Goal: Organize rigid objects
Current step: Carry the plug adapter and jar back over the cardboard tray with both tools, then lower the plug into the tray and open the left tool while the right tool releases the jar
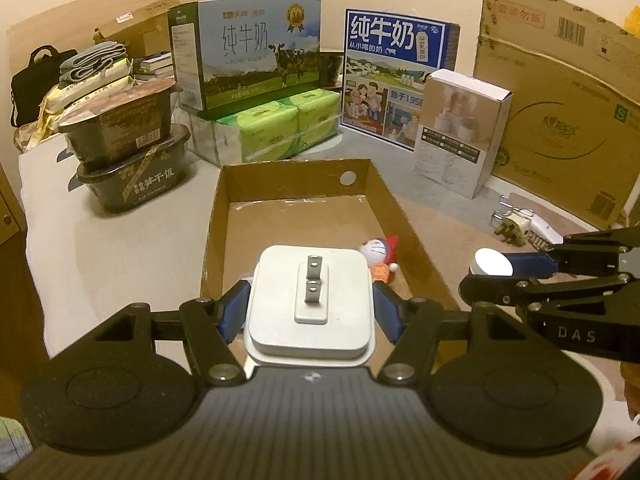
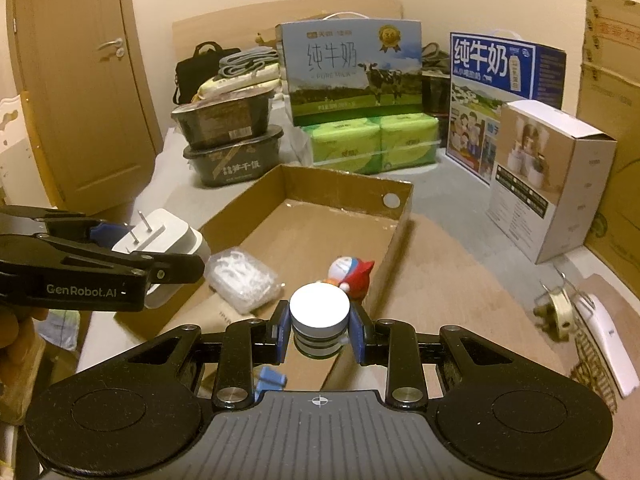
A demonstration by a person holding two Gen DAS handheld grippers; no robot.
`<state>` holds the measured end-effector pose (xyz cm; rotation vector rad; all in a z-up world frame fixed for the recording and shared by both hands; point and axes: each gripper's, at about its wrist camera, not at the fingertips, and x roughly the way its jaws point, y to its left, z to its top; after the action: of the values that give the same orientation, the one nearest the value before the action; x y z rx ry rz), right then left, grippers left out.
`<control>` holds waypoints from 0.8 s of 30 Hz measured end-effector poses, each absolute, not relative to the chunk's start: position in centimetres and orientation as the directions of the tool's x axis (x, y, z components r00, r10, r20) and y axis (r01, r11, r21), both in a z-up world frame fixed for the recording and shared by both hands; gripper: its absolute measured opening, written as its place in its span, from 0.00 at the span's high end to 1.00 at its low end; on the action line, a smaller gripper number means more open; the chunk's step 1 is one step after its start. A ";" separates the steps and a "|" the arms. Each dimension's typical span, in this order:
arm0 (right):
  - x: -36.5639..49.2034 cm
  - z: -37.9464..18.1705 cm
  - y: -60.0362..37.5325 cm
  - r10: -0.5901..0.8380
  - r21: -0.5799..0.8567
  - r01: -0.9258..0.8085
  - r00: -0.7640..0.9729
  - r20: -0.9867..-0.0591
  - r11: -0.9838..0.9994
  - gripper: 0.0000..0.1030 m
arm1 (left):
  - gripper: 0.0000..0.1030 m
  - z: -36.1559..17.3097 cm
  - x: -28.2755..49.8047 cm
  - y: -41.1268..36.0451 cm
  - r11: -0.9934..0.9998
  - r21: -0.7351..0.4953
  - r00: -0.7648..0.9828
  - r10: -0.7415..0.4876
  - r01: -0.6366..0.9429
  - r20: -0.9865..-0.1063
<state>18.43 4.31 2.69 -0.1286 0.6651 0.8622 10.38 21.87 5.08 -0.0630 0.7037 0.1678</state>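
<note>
My left gripper [image 1: 310, 306] is shut on a white square power adapter [image 1: 310, 300] with two metal prongs facing up, held over the near end of an open cardboard tray [image 1: 296, 178]. My right gripper [image 2: 320, 330] is shut on a small white round-topped cylinder [image 2: 319, 307], just above the tray's near right corner [image 2: 400, 216]. Inside the tray lie a Doraemon figure with a red cap [image 2: 350, 276], a clear box of white floss picks [image 2: 244, 276] and a small blue piece [image 2: 272, 378]. Each gripper shows in the other's view: the right one [image 1: 496, 268], the left one [image 2: 160, 246].
Two stacked black food tubs [image 1: 132, 152] stand left of the tray. Behind are milk cartons [image 1: 256, 52], green tissue packs [image 1: 280, 124] and a white product box [image 1: 460, 132]. A large cardboard box [image 1: 560, 100] stands right. A white plug [image 2: 558, 308] and white device [image 2: 608, 340] lie on the bed.
</note>
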 end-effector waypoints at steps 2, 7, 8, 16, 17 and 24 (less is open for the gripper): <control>19.2 2.5 4.9 0.661 0.154 -0.741 0.460 -0.592 0.654 0.70 | 0.40 4.8 11.2 22.3 0.985 0.007 0.745 0.133 -0.170 -0.654; 21.6 1.8 6.4 0.654 0.149 -0.740 0.459 -0.601 0.656 0.70 | 0.40 3.9 13.6 23.5 0.987 0.023 0.734 0.133 -0.159 -0.666; 22.0 1.6 6.6 0.653 0.149 -0.739 0.459 -0.602 0.657 0.70 | 0.40 3.8 14.0 23.8 0.987 0.024 0.733 0.133 -0.158 -0.667; 25.6 0.6 8.5 0.647 0.152 -0.737 0.453 -0.613 0.659 0.70 | 0.40 2.7 17.7 25.7 0.988 0.042 0.724 0.136 -0.147 -0.676; 26.1 0.5 8.8 0.646 0.152 -0.735 0.454 -0.614 0.660 0.70 | 0.40 2.6 18.1 25.9 0.988 0.045 0.723 0.137 -0.145 -0.677; 28.2 -0.2 10.5 0.641 0.140 -0.743 0.446 -0.625 0.654 0.70 | 0.40 1.7 20.3 27.2 0.988 0.051 0.718 0.140 -0.145 -0.682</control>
<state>28.21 10.46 -0.15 -0.1632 0.6996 0.8616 20.25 27.15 1.74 -0.0067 0.7535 0.1579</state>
